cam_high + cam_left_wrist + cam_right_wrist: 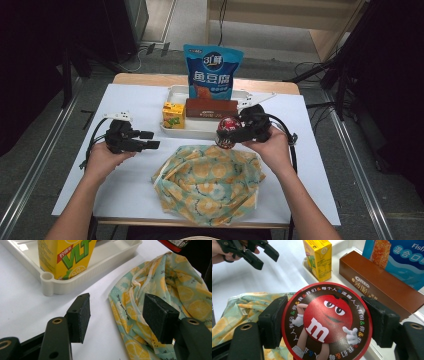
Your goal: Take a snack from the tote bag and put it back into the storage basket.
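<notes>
Lying nearest on the white surface (130,185) is a lemon-print cloth bag (210,182). Just above its far edge, at 1 o'clock, the right gripper (325,322) has its fingers clamped on both sides of a round red M&M's tin (228,132). At 10 o'clock from the bag, the left gripper (117,313) holds nothing, its fingers spread wide. Farther off, the white tray (175,92) carries a yellow lemon tea carton (173,115), a brown Oreo box (211,108) and a blue snack pouch (212,70).

A white surface (130,185) with a wooden far edge carries a white tray (197,131) toward the back and a lemon-print cloth bag (210,182) crumpled near the front, just apart from the tray.
</notes>
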Available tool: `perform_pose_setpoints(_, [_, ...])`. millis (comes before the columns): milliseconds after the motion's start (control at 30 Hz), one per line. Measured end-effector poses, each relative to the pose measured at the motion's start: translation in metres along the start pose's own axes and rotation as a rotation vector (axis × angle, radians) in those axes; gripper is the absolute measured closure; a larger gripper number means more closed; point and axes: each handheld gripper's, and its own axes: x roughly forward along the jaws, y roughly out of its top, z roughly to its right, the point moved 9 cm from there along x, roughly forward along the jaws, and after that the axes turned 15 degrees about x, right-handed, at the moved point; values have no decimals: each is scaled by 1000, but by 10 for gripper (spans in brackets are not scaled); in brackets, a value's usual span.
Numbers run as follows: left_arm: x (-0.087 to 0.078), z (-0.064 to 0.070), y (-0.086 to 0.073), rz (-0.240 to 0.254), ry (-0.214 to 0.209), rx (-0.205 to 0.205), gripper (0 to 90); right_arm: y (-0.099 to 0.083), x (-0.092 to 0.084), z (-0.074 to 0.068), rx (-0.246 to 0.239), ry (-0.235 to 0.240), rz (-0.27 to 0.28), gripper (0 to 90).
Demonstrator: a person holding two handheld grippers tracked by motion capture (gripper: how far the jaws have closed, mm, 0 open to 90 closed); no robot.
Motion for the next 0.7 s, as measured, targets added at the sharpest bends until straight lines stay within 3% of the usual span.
perform_pose_setpoints(700, [-5,0,-1,10,5,-4,395,10,9,31,41,-48,8,264])
